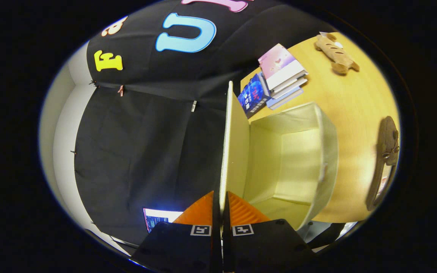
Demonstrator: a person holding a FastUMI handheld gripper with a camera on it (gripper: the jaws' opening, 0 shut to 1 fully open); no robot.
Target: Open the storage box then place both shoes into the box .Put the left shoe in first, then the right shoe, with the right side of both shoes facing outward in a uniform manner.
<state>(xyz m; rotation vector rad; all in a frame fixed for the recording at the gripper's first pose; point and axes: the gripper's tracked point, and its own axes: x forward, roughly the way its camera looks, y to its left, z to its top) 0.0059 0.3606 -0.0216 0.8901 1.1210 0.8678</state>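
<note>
My gripper [220, 206] is rolled onto its side and shut on the cream lid [233, 151] of the storage box, pinching the lid's edge between its orange fingers [200, 210]. The lid stands swung up, away from the box's mouth. The box [323, 151] sits on the wooden table with its pale inside bare. A dark brown shoe [387, 151] with a lace bow lies on the table beyond the box, on the side away from the lid.
A stack of books [279, 74] lies on the wooden table [351, 98] past the far end of the box. A brown plush toy [336, 53] lies farther off. A lit screen [157, 218] glows beside my fingers.
</note>
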